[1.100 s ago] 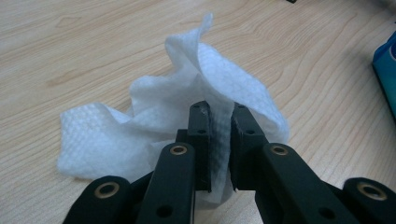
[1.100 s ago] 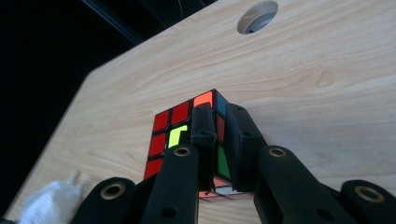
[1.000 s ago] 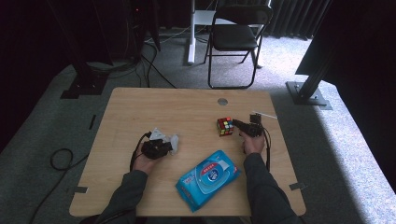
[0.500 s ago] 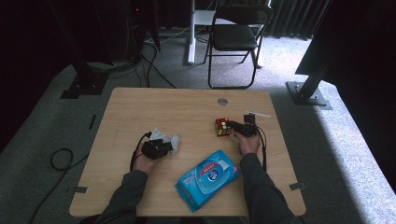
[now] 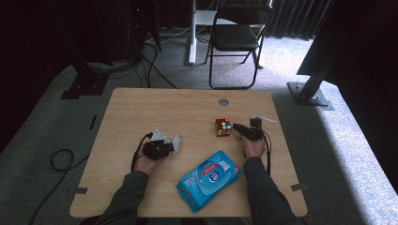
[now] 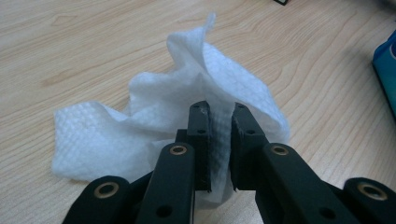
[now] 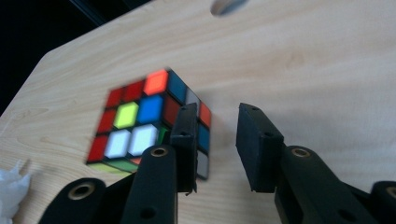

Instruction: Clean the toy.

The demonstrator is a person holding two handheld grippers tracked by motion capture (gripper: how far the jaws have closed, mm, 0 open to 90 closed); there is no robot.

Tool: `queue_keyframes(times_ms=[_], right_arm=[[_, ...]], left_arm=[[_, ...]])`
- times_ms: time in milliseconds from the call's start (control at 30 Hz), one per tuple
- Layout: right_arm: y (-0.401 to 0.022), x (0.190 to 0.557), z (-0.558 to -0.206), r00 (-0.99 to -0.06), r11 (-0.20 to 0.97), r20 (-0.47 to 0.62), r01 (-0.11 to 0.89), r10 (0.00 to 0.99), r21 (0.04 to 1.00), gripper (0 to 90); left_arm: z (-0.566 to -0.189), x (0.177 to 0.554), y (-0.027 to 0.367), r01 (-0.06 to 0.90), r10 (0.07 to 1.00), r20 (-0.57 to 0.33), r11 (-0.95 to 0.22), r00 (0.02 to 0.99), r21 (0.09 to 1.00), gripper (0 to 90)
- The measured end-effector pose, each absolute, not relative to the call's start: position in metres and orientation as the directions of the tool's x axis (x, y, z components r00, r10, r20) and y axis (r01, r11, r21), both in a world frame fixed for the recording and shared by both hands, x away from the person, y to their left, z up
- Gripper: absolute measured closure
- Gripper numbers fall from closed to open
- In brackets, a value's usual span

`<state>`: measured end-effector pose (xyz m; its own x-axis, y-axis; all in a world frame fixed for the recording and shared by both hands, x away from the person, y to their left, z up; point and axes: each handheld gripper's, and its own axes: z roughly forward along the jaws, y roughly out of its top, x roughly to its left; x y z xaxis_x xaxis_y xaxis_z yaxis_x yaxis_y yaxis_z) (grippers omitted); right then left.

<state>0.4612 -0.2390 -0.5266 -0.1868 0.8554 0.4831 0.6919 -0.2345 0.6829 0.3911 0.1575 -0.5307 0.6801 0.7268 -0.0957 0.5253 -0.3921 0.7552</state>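
Note:
A scrambled colour cube (image 5: 223,127) (image 7: 135,126) sits on the wooden table (image 5: 155,108), right of centre. My right gripper (image 5: 237,127) (image 7: 217,114) lies just right of it and points at it. Its jaws have just been opening and stand apart with nothing between them; the cube is beyond the left jaw. On the left, a crumpled white wipe (image 5: 174,140) (image 6: 154,107) rests on the table. My left gripper (image 5: 168,143) (image 6: 218,109) is shut on a fold of it.
A blue pack of wipes (image 5: 210,173) (image 6: 386,65) lies near the front edge between the forearms. A round grommet (image 5: 224,101) sits in the tabletop behind the cube. A folding chair (image 5: 237,35) and stand bases are on the floor beyond the table.
The right hand has shifted only slightly beside the cube. The left hand and the wipe have kept still.

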Motion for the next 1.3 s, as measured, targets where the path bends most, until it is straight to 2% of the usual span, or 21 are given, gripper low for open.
queue_keyframes(times_ms=[300, 433, 600, 800, 1100, 1300], right_arm=[[-0.226, 0.463, -0.503, -0.255, -0.143, 0.399, 0.659, 0.881, 0.738, 60.4], [-0.215, 0.464, -0.5, -0.292, -0.067, 0.337, 0.659, 0.895, 0.749, 59.2], [-0.204, 0.466, -0.499, -0.305, -0.015, 0.288, 0.663, 0.908, 0.748, 60.0], [-0.2, 0.468, -0.499, -0.281, -0.007, 0.272, 0.684, 0.921, 0.729, 66.3], [-0.198, 0.47, -0.496, -0.264, -0.015, 0.281, 0.703, 0.922, 0.711, 71.3], [-0.212, 0.473, -0.504, -0.222, -0.148, 0.445, 0.739, 0.868, 0.657, 69.9]], left_arm=[[-0.53, 0.391, 0.159, 0.522, 0.726, -0.095, -0.39, 0.681, 0.758, 80.7], [-0.53, 0.391, 0.158, 0.522, 0.725, -0.096, -0.392, 0.682, 0.757, 80.2], [-0.53, 0.391, 0.158, 0.523, 0.725, -0.096, -0.391, 0.682, 0.758, 80.2], [-0.53, 0.391, 0.159, 0.523, 0.725, -0.098, -0.389, 0.682, 0.758, 80.1], [-0.531, 0.39, 0.157, 0.521, 0.723, -0.095, -0.394, 0.684, 0.757, 79.9], [-0.531, 0.391, 0.158, 0.523, 0.724, -0.097, -0.391, 0.683, 0.757, 79.8]])
